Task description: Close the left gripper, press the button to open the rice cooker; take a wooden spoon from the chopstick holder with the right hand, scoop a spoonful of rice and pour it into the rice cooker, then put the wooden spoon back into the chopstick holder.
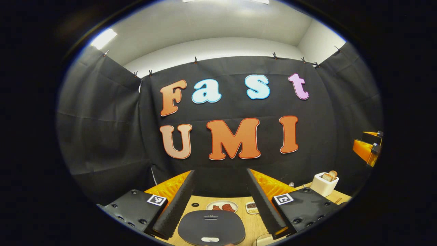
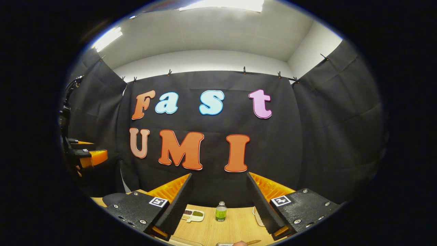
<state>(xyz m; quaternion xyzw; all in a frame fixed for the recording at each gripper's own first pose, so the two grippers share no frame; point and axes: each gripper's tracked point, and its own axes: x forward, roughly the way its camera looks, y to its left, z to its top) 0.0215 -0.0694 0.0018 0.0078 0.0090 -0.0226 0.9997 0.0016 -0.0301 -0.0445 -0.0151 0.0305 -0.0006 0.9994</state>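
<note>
Nothing of the task is judged done. In the left gripper view, the left gripper (image 1: 220, 201) is held with its fingers (image 1: 177, 205) spread wide, though the task calls for them to be closed first. Between and below them lies the cooker (image 1: 211, 227), its lid flat and shut: a dark, matte, rounded slab with a pale button (image 1: 210, 240) at its near edge. No press is judged to have been made.

Farther back on the table (image 1: 247, 222), of pale wood grain, a round plate (image 1: 222, 206) with reddish pieces is seen, then a small tray (image 1: 252, 207) of dark grains. At the right stands the holder (image 1: 323, 184), a white, glossy, boxy pot from which rounded wooden ends (image 1: 330, 175) project (which of them is the spoon cannot be told).

In the right gripper view, the right gripper (image 2: 220, 201) is likewise spread and empty, well apart from the holder. The finger faces are ribbed; the bodies are rough and bolted. A divided dish (image 2: 193, 214) of grains and a small green bottle (image 2: 221, 211), clear-capped, are shown beyond.

All steps remain: closing, pressing, taking the spoon, scooping, pouring, returning.
</note>
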